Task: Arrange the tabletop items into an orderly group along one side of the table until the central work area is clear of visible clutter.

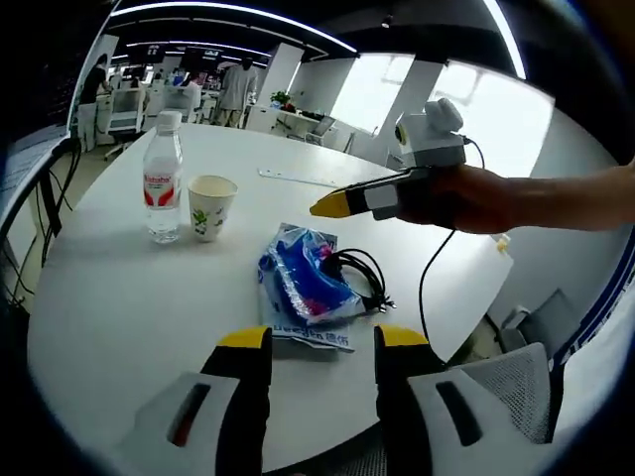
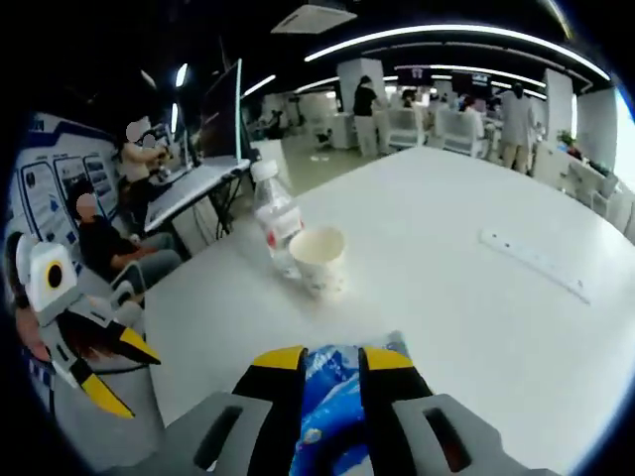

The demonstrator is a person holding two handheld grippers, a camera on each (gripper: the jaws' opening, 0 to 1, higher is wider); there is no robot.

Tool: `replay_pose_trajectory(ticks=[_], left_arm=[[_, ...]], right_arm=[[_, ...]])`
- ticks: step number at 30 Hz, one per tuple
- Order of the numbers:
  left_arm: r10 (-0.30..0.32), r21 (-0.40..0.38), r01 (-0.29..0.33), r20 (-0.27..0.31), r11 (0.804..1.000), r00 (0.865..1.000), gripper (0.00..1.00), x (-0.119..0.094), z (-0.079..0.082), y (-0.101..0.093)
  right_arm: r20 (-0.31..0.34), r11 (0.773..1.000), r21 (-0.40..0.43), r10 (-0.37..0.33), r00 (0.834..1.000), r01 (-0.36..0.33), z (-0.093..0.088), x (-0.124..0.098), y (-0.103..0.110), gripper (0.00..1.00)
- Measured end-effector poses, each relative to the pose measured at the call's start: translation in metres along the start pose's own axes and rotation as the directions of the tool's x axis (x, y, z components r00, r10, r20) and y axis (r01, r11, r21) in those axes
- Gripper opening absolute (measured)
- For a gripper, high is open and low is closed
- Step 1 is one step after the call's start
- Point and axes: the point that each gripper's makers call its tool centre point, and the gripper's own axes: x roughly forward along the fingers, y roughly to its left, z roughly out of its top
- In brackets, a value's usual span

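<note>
A blue plastic packet (image 1: pixel 303 283) lies on the round white table (image 1: pixel 129 307) near its front edge, with a black cable (image 1: pixel 365 273) coiled against its right side. Farther back on the left, a clear water bottle (image 1: pixel 162 178) with a red label and a paper cup (image 1: pixel 210 206) stand side by side. My left gripper (image 1: pixel 322 339) hovers open just in front of the packet. A hand holds my right gripper (image 1: pixel 337 205) in the air beyond the packet, apart from it. In the right gripper view, the right gripper (image 2: pixel 330 359) stands narrowly open, the packet (image 2: pixel 332 397) showing below the gap. The bottle (image 2: pixel 276 220) and cup (image 2: pixel 317 260) stand ahead.
A flat white strip (image 1: pixel 298 178) lies at the back of the table and shows again as the strip (image 2: pixel 536 263). A grey mesh chair (image 1: pixel 496 387) sits at the table's near right edge. The left gripper (image 2: pixel 99 367) hangs off the table's left edge. People sit at desks beyond.
</note>
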Motion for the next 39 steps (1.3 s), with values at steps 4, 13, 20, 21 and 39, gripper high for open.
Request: replay_pose_trajectory(ticks=[4, 13, 20, 21, 39], left_arm=[[-0.004, -0.002, 0.004, -0.011, 1.000, 1.000, 0.40, 0.001, -0.002, -0.003], [-0.008, 0.011, 0.009, -0.041, 1.000, 0.999, 0.39, 0.003, -0.010, -0.008], [-0.005, 0.014, 0.006, -0.053, 1.000, 0.999, 0.38, 0.005, -0.013, -0.008], [-0.006, 0.013, 0.006, -0.054, 1.000, 0.999, 0.38, 0.005, -0.013, -0.008], [-0.014, 0.027, 0.017, -0.094, 0.999, 0.995, 0.38, 0.013, -0.018, -0.019]], right_arm=[[0.011, 0.999, 0.033, -0.022, 1.000, 0.022, -0.013, -0.013, -0.006, 0.19], [0.013, 0.991, 0.116, -0.067, 0.998, 0.065, -0.057, -0.041, -0.014, 0.19], [0.016, 0.978, 0.177, -0.111, 0.994, 0.107, -0.082, -0.061, -0.023, 0.18], [0.015, 0.976, 0.184, -0.121, 0.993, 0.116, -0.085, -0.066, -0.023, 0.18], [0.005, 0.916, 0.349, -0.213, 0.977, 0.198, -0.137, -0.095, -0.036, 0.17]])
